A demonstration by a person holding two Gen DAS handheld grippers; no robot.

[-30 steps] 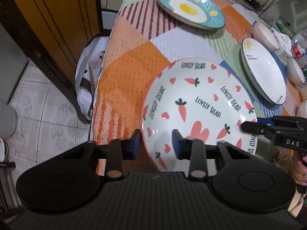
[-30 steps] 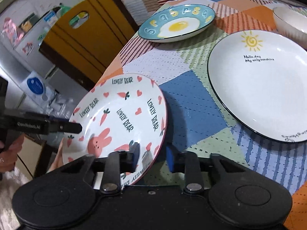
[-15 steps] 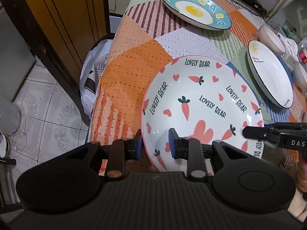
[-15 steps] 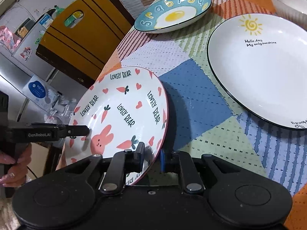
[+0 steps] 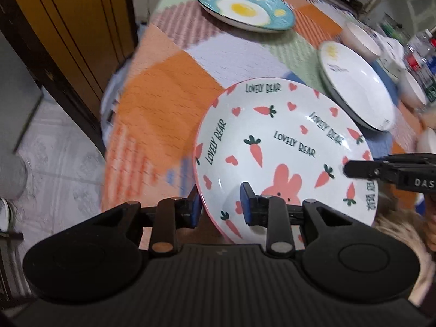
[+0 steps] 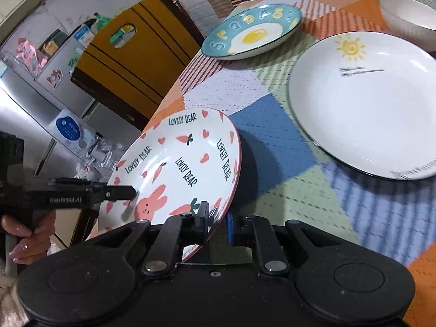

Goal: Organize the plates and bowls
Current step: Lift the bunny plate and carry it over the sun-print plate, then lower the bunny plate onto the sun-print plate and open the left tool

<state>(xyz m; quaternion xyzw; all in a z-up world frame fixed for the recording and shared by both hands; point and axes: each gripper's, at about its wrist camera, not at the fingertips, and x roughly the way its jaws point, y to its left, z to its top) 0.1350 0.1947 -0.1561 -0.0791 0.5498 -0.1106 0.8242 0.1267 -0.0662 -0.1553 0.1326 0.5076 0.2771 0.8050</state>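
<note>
We are holding the carrot plate (image 5: 286, 147) tilted above the near edge of the worktop (image 5: 163, 100), gripped on two sides of its rim. The left gripper (image 5: 219, 204) is straddling the near left rim: one blue pad sits outside the rim and the other inside the plate's well, and whether both pads are pressing we cannot tell. The right gripper (image 6: 216, 224) is pinching the opposite rim, its jaws drawn close together with the pink edge between them; these jaws have just been closing. In each wrist view the other gripper is reaching in from the side onto the plate's face. A hand (image 6: 26, 234) is wrapping the left gripper's handle. Beyond the carrot plate, the white sun plate (image 6: 368, 103) is lying flat on the patchwork cloth, near but apart. Farther back, the blue egg plate (image 6: 253, 32) is resting near the far left edge. A pale bowl (image 6: 408, 19) is standing just behind the sun plate.
</note>
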